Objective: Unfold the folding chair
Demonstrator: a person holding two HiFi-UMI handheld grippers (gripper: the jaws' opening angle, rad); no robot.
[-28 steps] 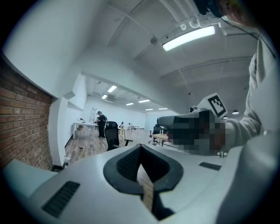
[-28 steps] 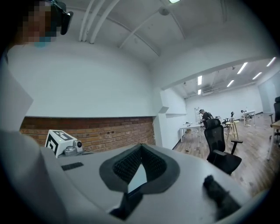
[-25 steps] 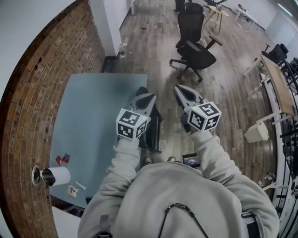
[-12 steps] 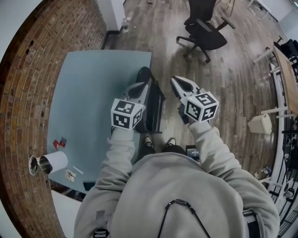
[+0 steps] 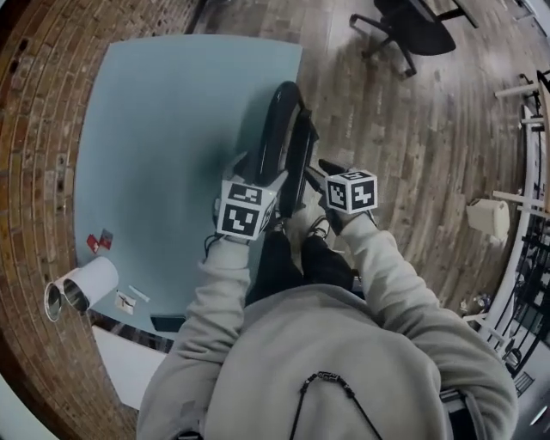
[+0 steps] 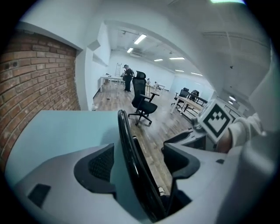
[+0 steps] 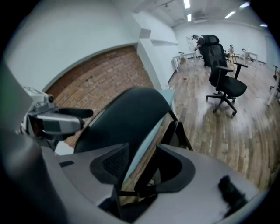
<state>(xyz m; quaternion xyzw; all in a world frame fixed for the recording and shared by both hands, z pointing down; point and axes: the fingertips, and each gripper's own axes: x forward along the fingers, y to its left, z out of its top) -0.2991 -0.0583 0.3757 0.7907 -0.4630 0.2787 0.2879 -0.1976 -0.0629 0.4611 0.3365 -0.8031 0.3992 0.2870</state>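
A folded black folding chair (image 5: 280, 129) stands on edge against the right side of the blue-grey table (image 5: 155, 129). My left gripper (image 5: 258, 178) has come down over its near top edge. In the left gripper view the chair's thin black backrest edge (image 6: 127, 140) runs between the jaws, which are opening, with gaps on both sides of my left gripper (image 6: 138, 164). My right gripper (image 5: 320, 168) is at the chair's right side. Its jaws are opening too, straddling a frame tube below the backrest (image 7: 127, 118), and my right gripper (image 7: 142, 168) does not visibly press on it.
A brick wall (image 5: 26, 172) runs along the table's left. A white roll with a metal cup (image 5: 82, 288) and small red pieces (image 5: 97, 241) lie at the table's near left. A black office chair (image 5: 412, 26) and a white bin (image 5: 490, 215) stand on the wooden floor.
Both grippers have dropped from in front of my chest down onto the folded chair's top, and their jaws have gone from shut to apart. The head view has tilted further down.
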